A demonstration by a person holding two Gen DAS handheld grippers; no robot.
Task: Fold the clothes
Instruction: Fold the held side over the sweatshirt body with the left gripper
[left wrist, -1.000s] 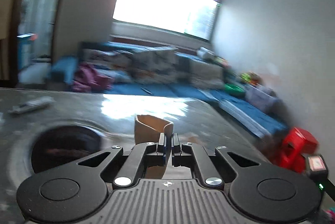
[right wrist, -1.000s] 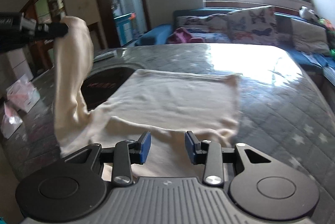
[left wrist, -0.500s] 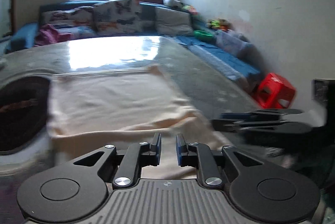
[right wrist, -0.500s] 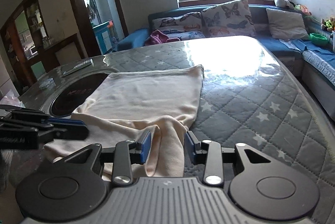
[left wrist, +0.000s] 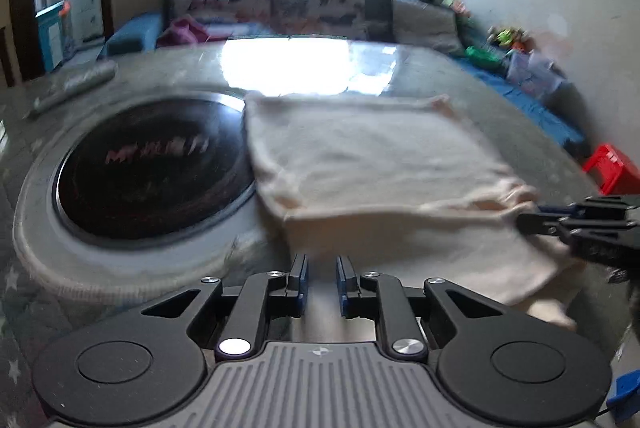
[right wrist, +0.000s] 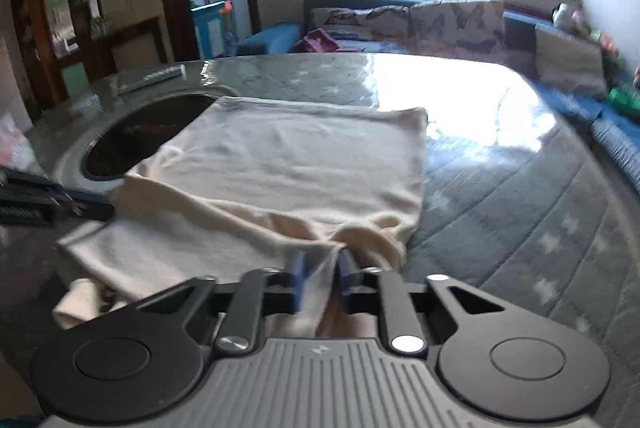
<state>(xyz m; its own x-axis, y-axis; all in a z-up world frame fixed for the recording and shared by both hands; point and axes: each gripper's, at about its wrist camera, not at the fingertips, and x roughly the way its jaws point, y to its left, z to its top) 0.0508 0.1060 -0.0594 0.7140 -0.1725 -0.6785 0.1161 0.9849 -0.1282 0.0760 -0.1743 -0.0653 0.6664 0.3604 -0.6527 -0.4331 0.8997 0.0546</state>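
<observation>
A cream garment (left wrist: 372,156) lies flat on the grey quilted table (right wrist: 520,196), its near part folded over and bunched at the front edge. In the right wrist view my right gripper (right wrist: 322,264) has its jaws closing, and a fold of the garment (right wrist: 288,156) fills the gap between the blue pads. The left wrist view shows that same gripper (left wrist: 532,216) at the garment's right corner. My left gripper (left wrist: 322,264) hangs low over the near left edge, its jaws slightly apart with only table showing between them. It also appears at the left (right wrist: 100,204) beside the garment.
A round black hob (left wrist: 152,168) is set into the table left of the garment. A remote (right wrist: 152,76) lies at the far left. A blue sofa (left wrist: 280,8) with cushions stands behind the table. A red stool (left wrist: 612,168) is on the floor at the right.
My left gripper let go of the raised garment part, opened slightly and sank to the near edge. The garment now lies folded flat. My right jaws narrowed onto a fold.
</observation>
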